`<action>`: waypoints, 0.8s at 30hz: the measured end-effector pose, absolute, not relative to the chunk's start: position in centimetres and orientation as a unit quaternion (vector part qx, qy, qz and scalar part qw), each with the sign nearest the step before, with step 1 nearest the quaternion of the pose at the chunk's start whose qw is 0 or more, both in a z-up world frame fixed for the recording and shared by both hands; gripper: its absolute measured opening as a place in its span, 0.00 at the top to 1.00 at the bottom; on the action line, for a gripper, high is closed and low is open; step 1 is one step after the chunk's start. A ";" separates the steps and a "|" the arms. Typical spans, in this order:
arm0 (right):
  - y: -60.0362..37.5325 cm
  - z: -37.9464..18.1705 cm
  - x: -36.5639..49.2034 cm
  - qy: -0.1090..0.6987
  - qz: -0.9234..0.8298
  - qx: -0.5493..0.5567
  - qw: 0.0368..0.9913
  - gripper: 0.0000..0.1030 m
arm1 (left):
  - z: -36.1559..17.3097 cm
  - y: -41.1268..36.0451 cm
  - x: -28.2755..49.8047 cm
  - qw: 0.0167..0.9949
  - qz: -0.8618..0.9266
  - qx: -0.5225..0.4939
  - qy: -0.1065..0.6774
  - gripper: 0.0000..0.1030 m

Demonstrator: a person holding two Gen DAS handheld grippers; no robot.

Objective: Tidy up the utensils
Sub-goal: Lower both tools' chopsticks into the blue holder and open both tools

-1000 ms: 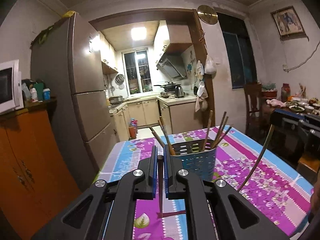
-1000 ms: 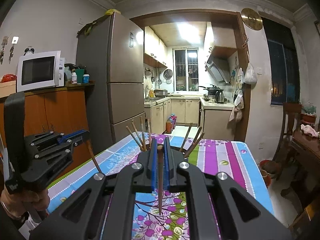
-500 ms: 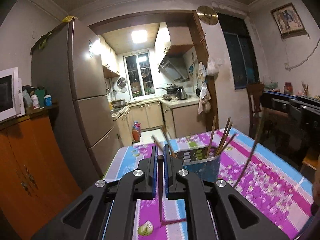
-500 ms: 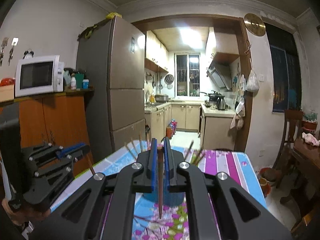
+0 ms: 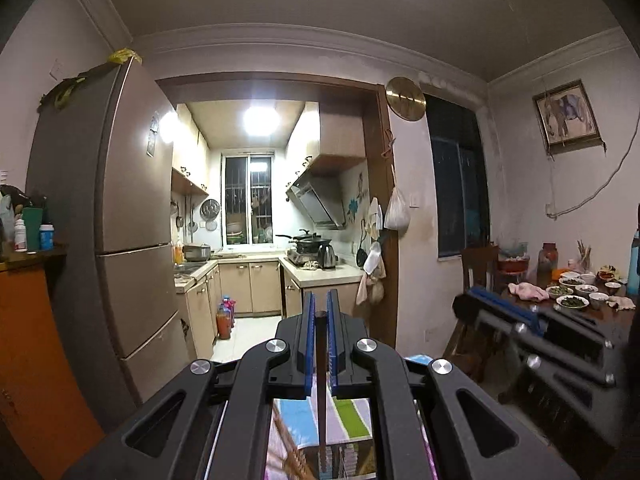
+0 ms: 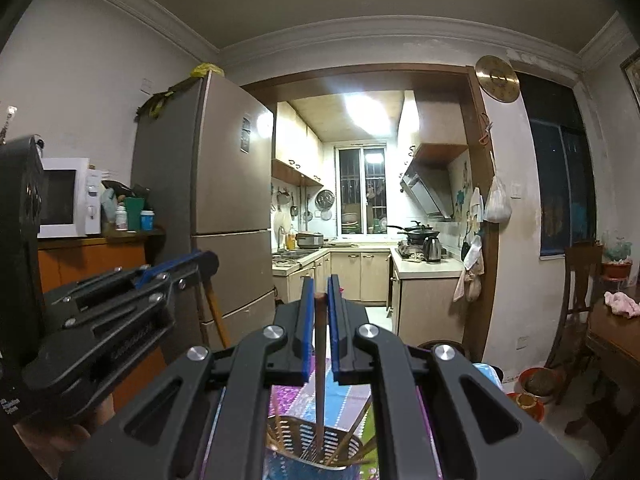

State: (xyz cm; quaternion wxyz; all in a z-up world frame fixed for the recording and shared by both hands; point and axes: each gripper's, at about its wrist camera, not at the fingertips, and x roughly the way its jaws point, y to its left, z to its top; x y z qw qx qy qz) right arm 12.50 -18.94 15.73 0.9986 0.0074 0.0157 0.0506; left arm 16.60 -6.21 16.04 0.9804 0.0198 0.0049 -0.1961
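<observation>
Your right gripper (image 6: 319,300) has its jaws pinched on one chopstick (image 6: 319,364), held upright with its lower tip hanging inside the mouth of the blue slotted holder (image 6: 316,446) directly below. Your left gripper (image 5: 320,312) is clamped on a second chopstick (image 5: 321,384), also pointing straight down, but under it you see only the striped tablecloth (image 5: 348,416); the holder does not show in that view, so this stick seems to be off to the side of it.

Judging by the scene, you are late in the job. Several chopsticks already lean inside the holder; perhaps four or five, though they cross and blur near the frame edge, so an exact count is not possible. What remains, as far as can be seen, is two sticks, one per gripper: the right one looks ready to drop, the left one has yet to be brought over the holder. No loose utensils show on the visible strip of table, though most of it is hidden behind the grippers.

Counted: two grippers, two held chopsticks, one holder.
</observation>
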 end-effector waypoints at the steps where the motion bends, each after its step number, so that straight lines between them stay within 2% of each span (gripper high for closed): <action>1: -19.1 15.3 13.2 0.019 0.051 0.011 0.998 0.95 | 15.7 -6.4 17.2 0.980 -0.199 0.015 0.004 0.93; 16: -19.2 6.1 19.7 0.117 0.041 0.043 0.991 0.95 | 5.5 -7.2 25.5 0.975 -0.194 -0.001 0.105 0.93; 17: -19.1 6.1 19.7 0.117 0.039 0.040 0.992 0.95 | 5.3 -7.2 25.7 0.975 -0.191 0.000 0.111 0.91; 20: -19.3 7.1 18.8 0.102 0.035 0.042 0.993 0.93 | 6.4 -6.2 25.3 0.978 -0.185 -0.006 0.099 0.70; 24: -20.1 9.7 16.1 0.062 0.031 0.038 0.997 0.93 | 10.0 -3.9 22.5 0.983 -0.173 -0.027 0.050 0.68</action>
